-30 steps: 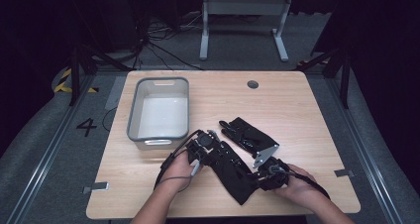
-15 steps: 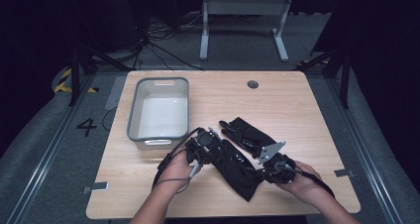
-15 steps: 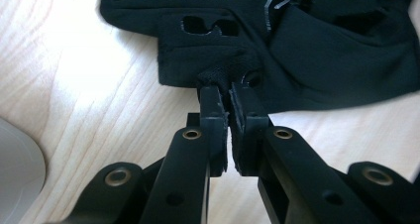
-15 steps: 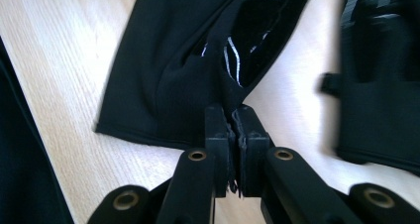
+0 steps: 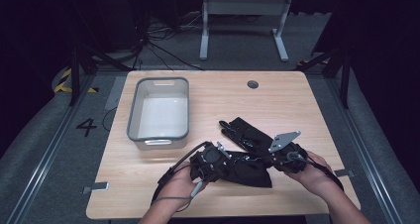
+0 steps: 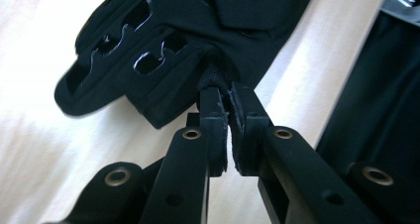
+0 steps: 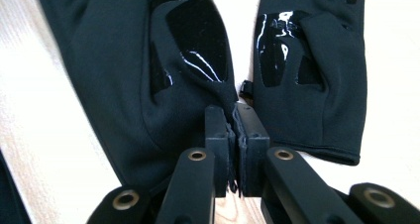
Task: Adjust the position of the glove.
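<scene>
Two black gloves with shiny grip patches lie on the wooden table (image 5: 208,100). The nearer glove (image 5: 247,168) stretches between my two grippers. My left gripper (image 5: 225,162) is shut on a fold of its fabric (image 6: 218,75), with the glove's fingers (image 6: 124,60) spread beyond the jaws. My right gripper (image 5: 270,162) is shut on the same glove's edge (image 7: 225,92), and the glove's body (image 7: 114,75) hangs to the left of its jaws. The second glove (image 5: 245,132) (image 7: 312,70) lies flat just behind.
A grey plastic tub (image 5: 132,110) stands open on the table's left half, its near end close to my left hand (image 5: 178,189). A round cable hole (image 5: 253,84) sits near the far edge. Beyond the table are cables and a metal frame (image 5: 242,16).
Both hands have risen a little with the nearer glove. It lay slanting toward the front edge and now runs almost level between the grippers. The left gripper drew nearer and rightward.
</scene>
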Demonstrator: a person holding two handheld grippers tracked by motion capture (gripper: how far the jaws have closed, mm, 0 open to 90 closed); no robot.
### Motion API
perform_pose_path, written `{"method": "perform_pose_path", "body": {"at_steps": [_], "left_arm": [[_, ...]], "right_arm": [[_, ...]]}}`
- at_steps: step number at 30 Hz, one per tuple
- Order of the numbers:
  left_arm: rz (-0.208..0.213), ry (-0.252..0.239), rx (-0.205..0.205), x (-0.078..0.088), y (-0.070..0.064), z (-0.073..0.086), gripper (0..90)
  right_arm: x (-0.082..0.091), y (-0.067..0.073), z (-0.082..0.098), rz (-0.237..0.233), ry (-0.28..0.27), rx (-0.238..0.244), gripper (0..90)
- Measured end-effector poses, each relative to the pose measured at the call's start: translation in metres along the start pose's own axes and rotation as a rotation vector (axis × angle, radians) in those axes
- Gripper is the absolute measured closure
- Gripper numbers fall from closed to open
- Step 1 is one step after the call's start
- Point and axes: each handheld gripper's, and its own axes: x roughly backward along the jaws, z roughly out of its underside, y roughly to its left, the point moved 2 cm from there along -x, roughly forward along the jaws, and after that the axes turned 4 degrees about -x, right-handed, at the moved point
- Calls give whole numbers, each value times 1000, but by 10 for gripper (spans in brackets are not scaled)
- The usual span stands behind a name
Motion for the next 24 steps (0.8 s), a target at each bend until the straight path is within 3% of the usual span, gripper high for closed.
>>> {"method": "perform_pose_path", "body": {"at_steps": [5,14,21,24], "left_arm": [[48,43,-5,-15,-5,3,849],[117,78,18,-37,3,6,845],[145,73,14,-33,3,7,785],[143,30,32,-21,7,8,767]], "right_arm": [[-6,-3,0,-25,20,-3,855],[-30,-12,7,-54,80,-35,843],[-32,-15,8,-33,71,-47,737],[-24,-17,8,-14,37,-55,735]]}}
